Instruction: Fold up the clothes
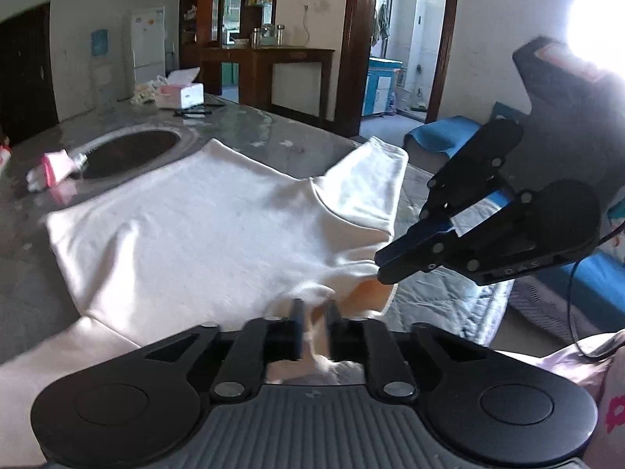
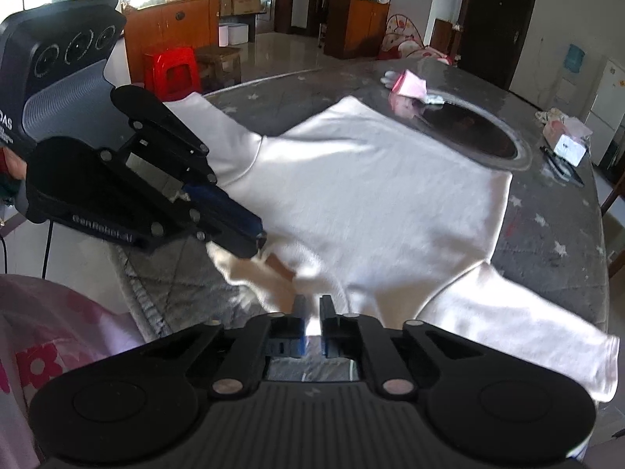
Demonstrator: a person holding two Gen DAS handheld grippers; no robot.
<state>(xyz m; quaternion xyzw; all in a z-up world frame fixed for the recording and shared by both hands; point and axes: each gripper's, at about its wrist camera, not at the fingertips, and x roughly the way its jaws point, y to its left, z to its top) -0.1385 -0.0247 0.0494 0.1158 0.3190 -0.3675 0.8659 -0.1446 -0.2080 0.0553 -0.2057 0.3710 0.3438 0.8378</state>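
A white T-shirt lies spread on the grey round table, sleeves out to both sides; it also shows in the right wrist view. My left gripper is shut on the shirt's near edge by the collar. My right gripper is shut on the same near edge, close beside it. Each gripper shows in the other's view: the right one pinches the collar area from the right, the left one from the left. The cloth is bunched and slightly lifted between them.
The grey table has a dark round inset beyond the shirt. A pink and white item lies at its edge. A tissue box sits at the far side. A red stool stands on the floor.
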